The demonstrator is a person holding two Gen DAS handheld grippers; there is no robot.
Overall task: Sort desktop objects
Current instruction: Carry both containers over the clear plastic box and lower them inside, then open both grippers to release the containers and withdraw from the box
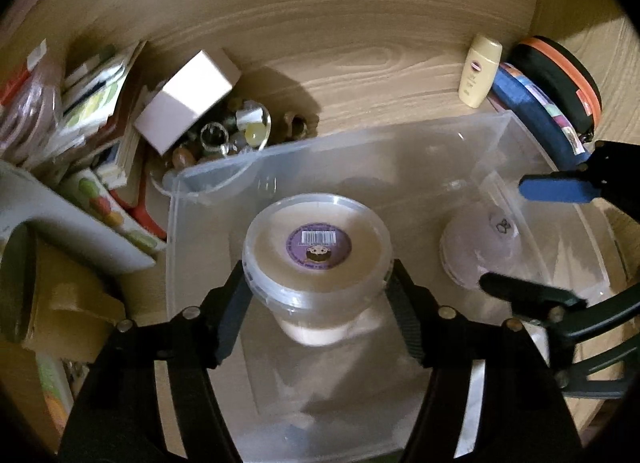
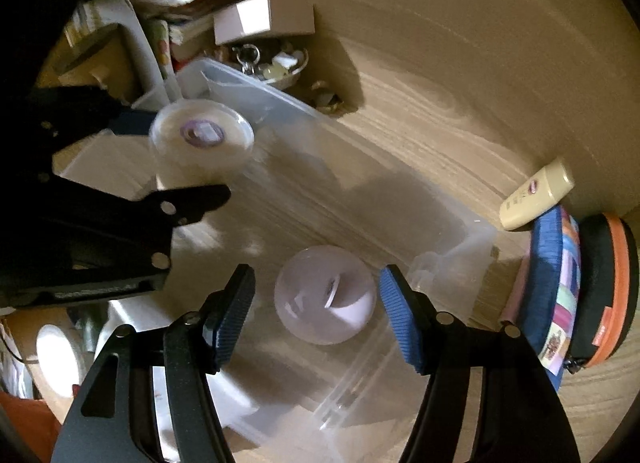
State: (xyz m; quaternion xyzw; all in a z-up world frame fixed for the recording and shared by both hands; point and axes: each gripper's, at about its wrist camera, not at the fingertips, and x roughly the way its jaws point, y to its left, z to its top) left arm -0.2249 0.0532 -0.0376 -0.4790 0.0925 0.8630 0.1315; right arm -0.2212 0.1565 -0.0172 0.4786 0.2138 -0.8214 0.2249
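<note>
A clear plastic bin (image 1: 504, 131) sits on the wooden desk. Inside it stands a round tub with a purple barcode label (image 1: 318, 241) on its lid. My left gripper (image 1: 320, 295) straddles the tub, and its pads sit close to the sides without visibly pressing. In the right wrist view the same tub (image 2: 200, 135) shows between the left gripper's (image 2: 190, 157) fingers. A small round clear container (image 2: 326, 295) rests in the bin's right end. My right gripper (image 2: 316, 303) is open around it, with gaps on both sides. The left wrist view shows that container (image 1: 480, 251) and the right gripper (image 1: 504, 235).
A cream bottle (image 1: 480, 71) and a blue-and-orange round case (image 1: 560, 95) stand beyond the bin's right end. Left of the bin are a white box (image 1: 188, 95), a glass dish of trinkets (image 1: 228, 135), stacked books (image 1: 100, 103) and a white stand (image 1: 60, 215).
</note>
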